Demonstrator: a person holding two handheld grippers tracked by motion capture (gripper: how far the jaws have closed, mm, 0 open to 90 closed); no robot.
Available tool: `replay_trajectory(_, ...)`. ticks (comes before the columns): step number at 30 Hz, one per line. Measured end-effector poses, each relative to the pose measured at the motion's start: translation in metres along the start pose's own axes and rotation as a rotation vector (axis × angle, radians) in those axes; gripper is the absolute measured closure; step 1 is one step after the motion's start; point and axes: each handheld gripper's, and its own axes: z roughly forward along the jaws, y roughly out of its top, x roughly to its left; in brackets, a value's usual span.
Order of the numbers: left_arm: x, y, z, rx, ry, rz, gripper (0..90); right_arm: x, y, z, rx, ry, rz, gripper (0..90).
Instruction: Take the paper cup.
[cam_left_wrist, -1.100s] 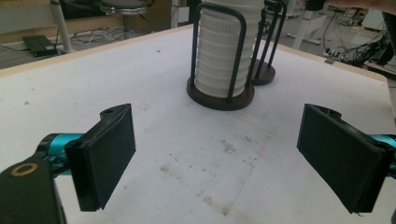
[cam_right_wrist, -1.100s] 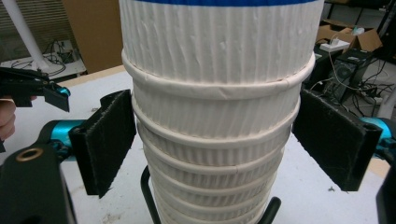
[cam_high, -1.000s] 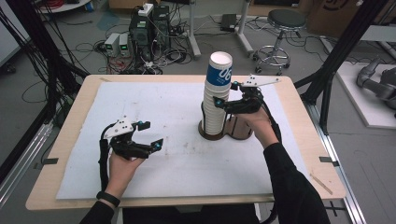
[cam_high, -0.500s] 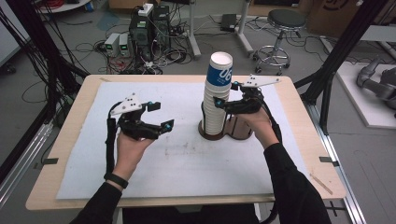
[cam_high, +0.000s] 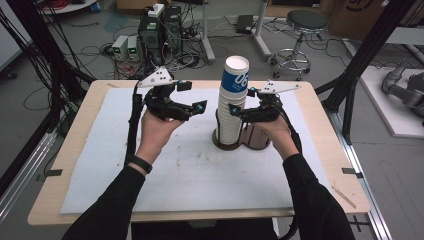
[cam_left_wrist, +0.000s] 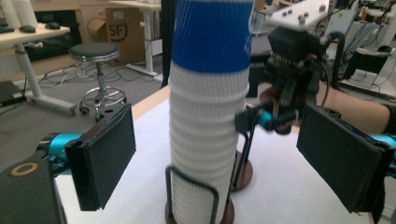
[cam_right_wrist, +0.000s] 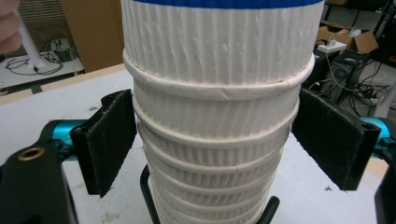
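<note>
High view: cup stack (cam_high: 233, 105) stands in its wire holder (cam_high: 240, 142), between my claws.
Right claw (cam_right_wrist: 212, 140): pads hug stack, contact unclear.
Left claw (cam_left_wrist: 233, 154): open, stack ahead.
Risk: I judge an off-centre squeeze could tip it.

We are framing the ribbed white cup stack (cam_right_wrist: 215, 116) between our right gripper (cam_right_wrist: 224, 144) pads, left pad touching, right just beside; wire holder (cam_right_wrist: 149, 196) sitting on the surface (cam_right_wrist: 56, 98).

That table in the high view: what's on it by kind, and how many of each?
Tall stack of ribbed white paper cups, top one blue-banded: 1
Dark round-based wire cup holder: 1
Black hand-held grippers: 2, left gripper and right gripper
White foam mat covering the table: 1
Total: 5
</note>
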Motion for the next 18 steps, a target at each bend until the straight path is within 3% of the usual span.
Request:
replay_trajectory(7, 0.003, 0.028, 0.025, -0.028, -0.016, 0.017, 12.0, 0.000, 0.000, -0.001, 0.002, 0.000, 0.001, 14.7)
replay_trajectory(11, 0.006, 0.037, 0.040, -0.028, -0.034, 0.006, 12.0, 0.000, 0.000, -0.001, 0.001, 0.000, 0.001, 14.7)
replay_trajectory(16, 0.010, 0.049, 0.060, -0.058, -0.080, -0.040, 12.1, 0.000, 0.000, -0.001, -0.002, -0.001, 0.000, 14.8)
replay_trajectory(18, 0.010, 0.053, 0.067, -0.052, -0.086, -0.035, 12.5, 0.001, 0.000, -0.001, -0.001, -0.002, 0.000, 14.8)
